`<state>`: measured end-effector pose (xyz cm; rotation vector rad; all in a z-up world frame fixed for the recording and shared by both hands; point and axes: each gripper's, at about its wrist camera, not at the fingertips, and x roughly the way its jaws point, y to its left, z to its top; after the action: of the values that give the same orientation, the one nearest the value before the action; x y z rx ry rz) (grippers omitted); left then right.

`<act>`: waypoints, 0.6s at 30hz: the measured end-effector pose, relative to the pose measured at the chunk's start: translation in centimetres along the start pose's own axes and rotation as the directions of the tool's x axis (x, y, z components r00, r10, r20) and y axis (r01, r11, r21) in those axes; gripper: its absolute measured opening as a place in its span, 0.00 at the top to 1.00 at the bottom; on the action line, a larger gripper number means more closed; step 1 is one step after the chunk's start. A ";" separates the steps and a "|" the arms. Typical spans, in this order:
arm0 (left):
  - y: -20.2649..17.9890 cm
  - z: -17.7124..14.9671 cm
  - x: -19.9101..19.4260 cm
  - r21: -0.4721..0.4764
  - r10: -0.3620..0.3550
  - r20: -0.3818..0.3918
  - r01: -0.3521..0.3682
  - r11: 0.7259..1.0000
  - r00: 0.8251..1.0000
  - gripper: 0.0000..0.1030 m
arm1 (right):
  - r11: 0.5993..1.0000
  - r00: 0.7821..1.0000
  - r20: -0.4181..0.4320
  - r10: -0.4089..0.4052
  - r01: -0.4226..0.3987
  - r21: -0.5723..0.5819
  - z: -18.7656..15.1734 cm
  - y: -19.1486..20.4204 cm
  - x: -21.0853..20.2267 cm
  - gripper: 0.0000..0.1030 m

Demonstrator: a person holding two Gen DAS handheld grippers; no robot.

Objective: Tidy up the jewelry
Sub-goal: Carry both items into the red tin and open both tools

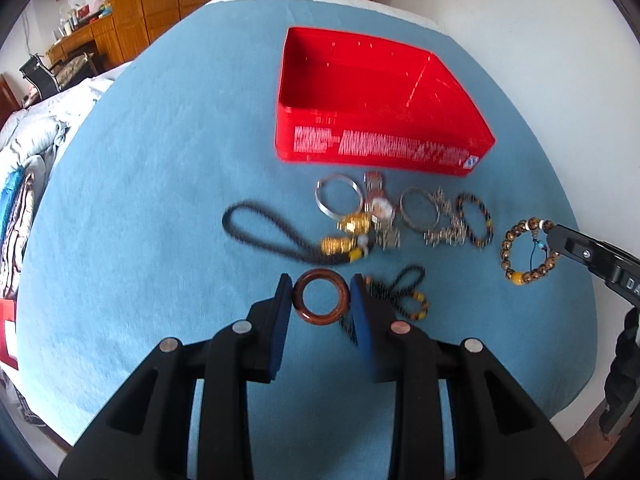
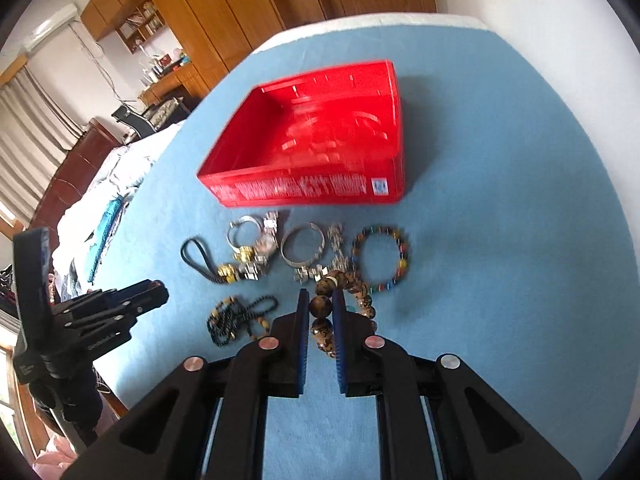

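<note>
Early stage: red box (image 1: pixel 380 152) empty, most jewelry loose on blue cloth (image 1: pixel 160 200) just before it. Left gripper (image 1: pixel 320 300) clamped on brown ring (image 1: pixel 320 298), right gripper (image 2: pixel 322 308) pinching brown bead bracelet (image 2: pixel 322 306); neither yet boxed.

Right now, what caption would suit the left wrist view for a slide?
Left gripper clamps a brown ring above the blue cloth, with loose jewelry and an empty red box beyond.

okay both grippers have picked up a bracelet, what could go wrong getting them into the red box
The left gripper holds the brown ring bangle only by its smooth rounded edges, so it might slip out. The right gripper pinches one part of the brown beaded bracelet; its dangling rest could snag the silver chain or catch the red box rim.
</note>
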<state>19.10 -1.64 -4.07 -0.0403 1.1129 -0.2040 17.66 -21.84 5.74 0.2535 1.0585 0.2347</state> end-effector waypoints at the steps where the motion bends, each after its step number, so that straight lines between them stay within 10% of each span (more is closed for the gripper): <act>1: -0.2 0.7 0.1 0.000 -0.002 0.004 0.002 1.000 1.000 0.72 | 1.000 1.000 0.010 0.001 -0.001 -0.003 0.6 0.1 -0.2 0.89; 18: -2.0 15.3 6.5 -0.035 -0.021 0.044 0.023 0.999 0.999 0.72 | 0.999 0.995 0.093 0.035 -0.035 -0.006 13.9 0.1 4.3 0.89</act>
<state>35.20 -5.82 -2.76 -0.0887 1.0729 -0.2020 31.95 -21.70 8.72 0.2764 0.9613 0.2546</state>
